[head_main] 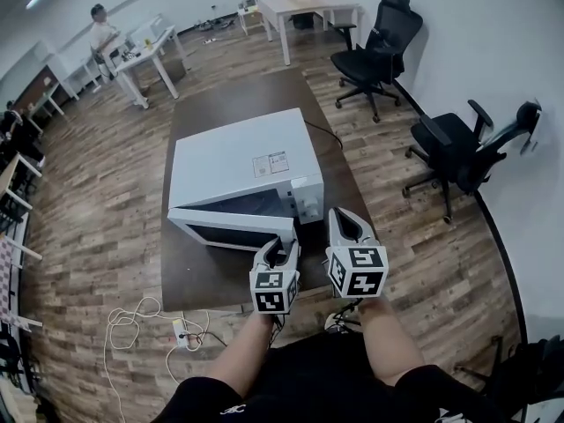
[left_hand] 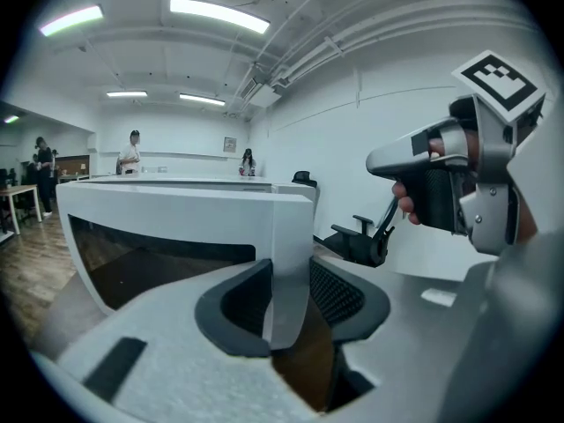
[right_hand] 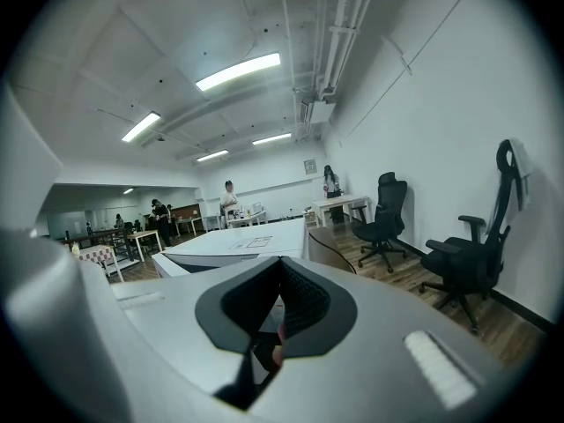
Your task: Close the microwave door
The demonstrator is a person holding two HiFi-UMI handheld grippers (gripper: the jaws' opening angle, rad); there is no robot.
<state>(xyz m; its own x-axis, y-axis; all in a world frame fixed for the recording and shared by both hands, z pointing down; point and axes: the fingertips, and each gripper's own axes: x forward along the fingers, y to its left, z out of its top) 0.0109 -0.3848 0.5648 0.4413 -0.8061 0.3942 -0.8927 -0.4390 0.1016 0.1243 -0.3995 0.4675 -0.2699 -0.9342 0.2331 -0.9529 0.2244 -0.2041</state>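
A white microwave (head_main: 242,161) stands on a dark brown table (head_main: 256,95), its door (head_main: 233,232) swung partly open toward me. My left gripper (head_main: 282,252) is at the door's free edge. In the left gripper view the white door edge (left_hand: 286,263) fills the gap between the dark pads of the left gripper (left_hand: 289,311), which is shut on it. My right gripper (head_main: 345,218) hovers beside the microwave's front right corner, jaws together and empty. It also shows in the left gripper view as the right gripper (left_hand: 377,160). The right gripper view looks over the microwave top (right_hand: 233,245).
Two black office chairs (head_main: 374,47) (head_main: 458,152) stand to the right by the white wall. A power strip with white cable (head_main: 181,331) lies on the wood floor at the table's near left. Light tables (head_main: 308,7) and people are far back.
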